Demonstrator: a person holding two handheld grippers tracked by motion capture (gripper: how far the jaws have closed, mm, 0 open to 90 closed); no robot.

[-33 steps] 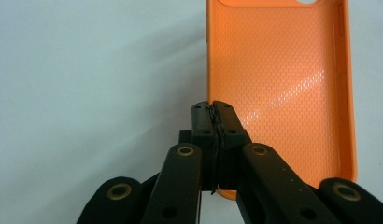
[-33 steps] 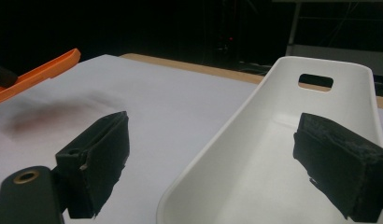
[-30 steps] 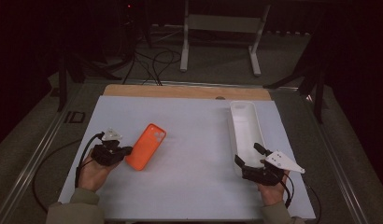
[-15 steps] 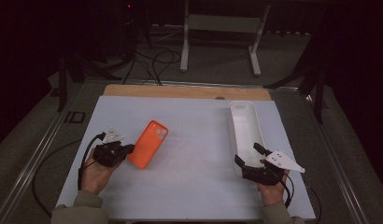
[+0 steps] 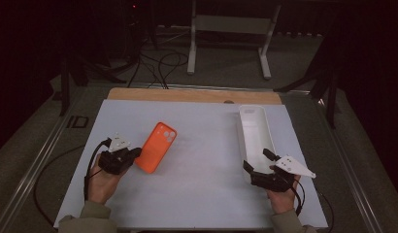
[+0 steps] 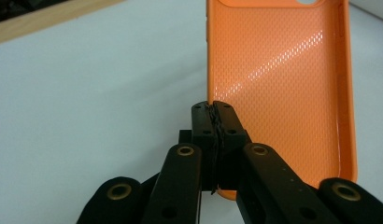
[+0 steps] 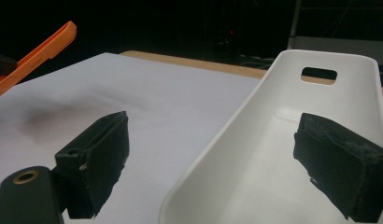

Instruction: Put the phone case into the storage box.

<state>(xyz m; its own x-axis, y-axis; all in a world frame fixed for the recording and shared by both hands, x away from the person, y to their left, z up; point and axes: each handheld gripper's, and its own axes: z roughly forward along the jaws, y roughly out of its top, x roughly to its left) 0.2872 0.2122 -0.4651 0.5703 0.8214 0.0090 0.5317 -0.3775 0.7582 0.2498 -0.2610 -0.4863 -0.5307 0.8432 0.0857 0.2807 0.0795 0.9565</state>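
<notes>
An orange phone case (image 5: pixel 158 145) lies at an angle on the left half of the white table. My left gripper (image 5: pixel 134 153) is shut on the case's near left edge; the left gripper view shows its jaws pressed together on the wall of the case (image 6: pixel 278 79), whose textured inside faces up. A long white tray (image 5: pixel 253 126) runs away from me on the right. My right gripper (image 5: pixel 256 158) stands open at the tray's near end, one jaw over the table and the other inside the tray (image 7: pixel 320 98). In the right gripper view the orange case (image 7: pixel 45 46) shows at the far left, its edge raised.
The white table top (image 5: pixel 202 145) has a wooden strip (image 5: pixel 187 95) along its far edge. Beyond it stand a metal frame (image 5: pixel 231 29) and loose cables (image 5: pixel 158 63) on the dark floor. A cable trails from each gripper.
The orange case has edged slightly right and away with my left gripper. My right gripper has barely moved.
</notes>
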